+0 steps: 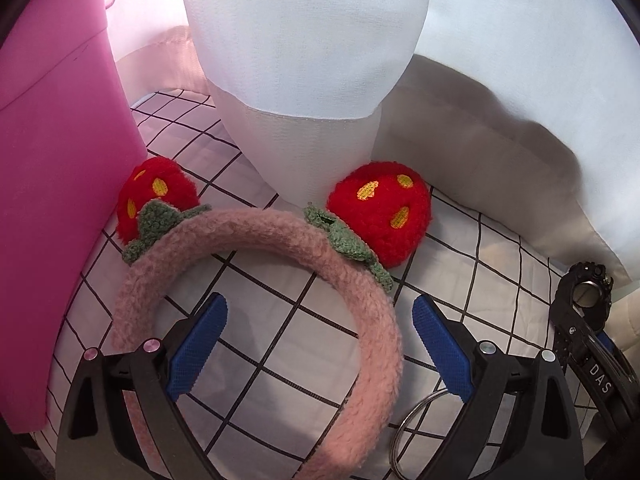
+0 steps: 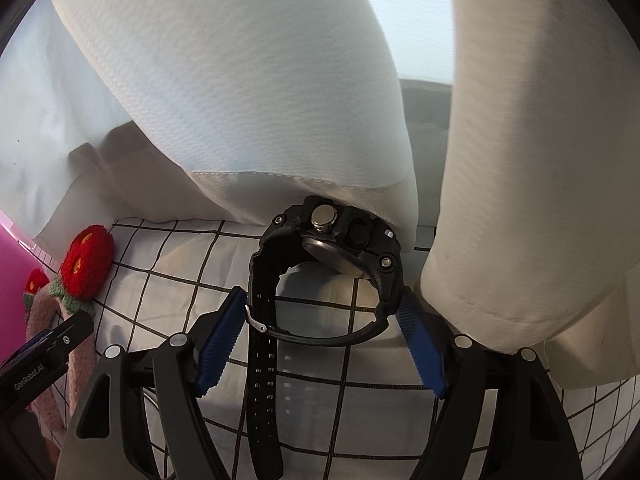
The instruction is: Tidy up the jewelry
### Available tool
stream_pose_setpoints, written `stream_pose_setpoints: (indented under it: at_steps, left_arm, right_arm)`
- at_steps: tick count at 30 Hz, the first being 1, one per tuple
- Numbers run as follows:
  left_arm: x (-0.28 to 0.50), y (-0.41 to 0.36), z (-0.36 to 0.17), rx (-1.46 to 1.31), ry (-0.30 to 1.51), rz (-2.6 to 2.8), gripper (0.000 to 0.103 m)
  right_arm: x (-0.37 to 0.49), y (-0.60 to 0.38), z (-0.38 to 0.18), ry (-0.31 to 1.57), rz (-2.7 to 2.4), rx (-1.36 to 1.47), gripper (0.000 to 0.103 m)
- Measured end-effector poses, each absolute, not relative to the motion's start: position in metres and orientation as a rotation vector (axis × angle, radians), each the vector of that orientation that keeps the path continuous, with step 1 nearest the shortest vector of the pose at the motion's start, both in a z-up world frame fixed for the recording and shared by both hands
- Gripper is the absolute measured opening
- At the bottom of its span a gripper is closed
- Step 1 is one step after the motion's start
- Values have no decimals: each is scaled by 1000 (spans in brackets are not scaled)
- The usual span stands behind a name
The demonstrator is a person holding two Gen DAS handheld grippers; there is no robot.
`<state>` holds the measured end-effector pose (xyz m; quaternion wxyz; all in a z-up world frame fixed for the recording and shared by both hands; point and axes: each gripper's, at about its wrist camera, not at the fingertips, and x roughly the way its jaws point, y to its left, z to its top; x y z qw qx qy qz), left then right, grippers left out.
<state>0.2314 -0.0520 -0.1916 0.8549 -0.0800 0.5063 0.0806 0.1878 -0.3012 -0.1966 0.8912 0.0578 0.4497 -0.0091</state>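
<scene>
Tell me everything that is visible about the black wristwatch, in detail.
The black wristwatch with chunky resin case stands on its side on the white grid-patterned cloth, its silver crown facing the camera. Its perforated strap is buckled into a loop, the free end trailing toward the camera. The case leans against white draped fabric. The loop sits between the right tongs; whether the blue pads press on it is unclear.

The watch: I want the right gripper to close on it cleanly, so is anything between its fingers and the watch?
Nothing visible is. The black watch sits on the grid cloth between the right gripper's open fingers; white fabric hangs just behind it.
</scene>
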Motion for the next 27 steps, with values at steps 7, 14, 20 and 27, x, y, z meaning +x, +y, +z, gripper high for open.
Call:
stream_pose_setpoints:
  at_steps: [7,14,20,27]
  left_arm:
    - [256,-62,-202,-116,1081,208,97]
    - [264,-62,-202,-114,1045,198,86]
    - [246,-66,-192,-105,1021,158,24]
    - [219,-65,-183,-99,982,155,16]
  right_arm:
    - [205,-287,-203,934,-39,66,79]
    - [210,-276,-207,900,-37,11,79]
    - [198,-280,-208,877,3,46,69]
    - [173,-282,-206,850,65,71,69]
